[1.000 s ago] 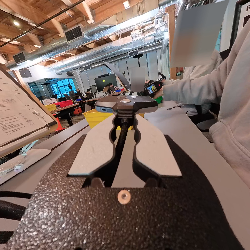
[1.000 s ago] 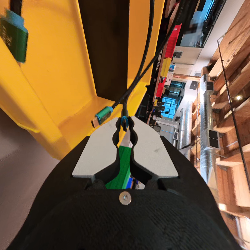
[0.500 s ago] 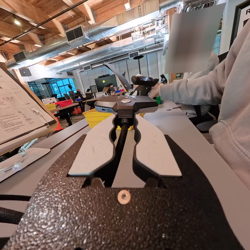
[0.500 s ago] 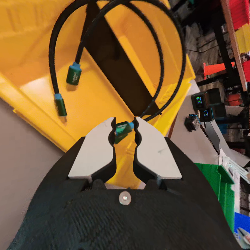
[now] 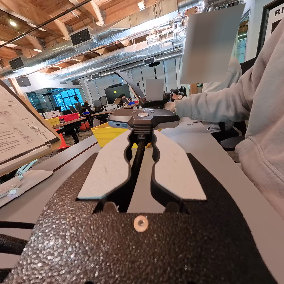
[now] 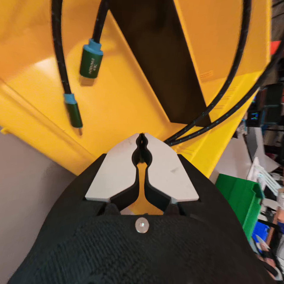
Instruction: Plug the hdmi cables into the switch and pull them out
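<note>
Left gripper (image 5: 141, 135) is clamped around the ribbed collar where the switch's own braided lead (image 5: 138, 161) leaves the body, pinning the grey switch (image 5: 143, 119) level above the table (image 5: 199, 147). The switch sits at the far end of the fingers, button side up, with the yellow bin (image 5: 106, 133) just behind it.

Right gripper (image 6: 142, 135) is over the bin's near edge with its fingertips pressed together. A sliver of something dark sits in the notch behind the tips; too blurred to say whether it's a plug or just the finger lining, so I can't tell if anything is gripped.

In the right wrist view two green-and-blue hdmi plugs lie loose in the bin: the bigger one (image 6: 91, 61) further in, the slimmer one (image 6: 73, 112) nearer the left wall. Their black braided cables (image 6: 222, 106) loop off right and back toward the gripper.

Progress: only the near-left side of the switch shows, with two small empty sockets there. The far ports are hidden, so I can't confirm what's plugged in. With both visible plugs free in the bin, I'd judge this either pre-insertion or a finished pull-out cycle. Remaining, if early: grab a plug, carry it to the switch, insert, pull.
</note>
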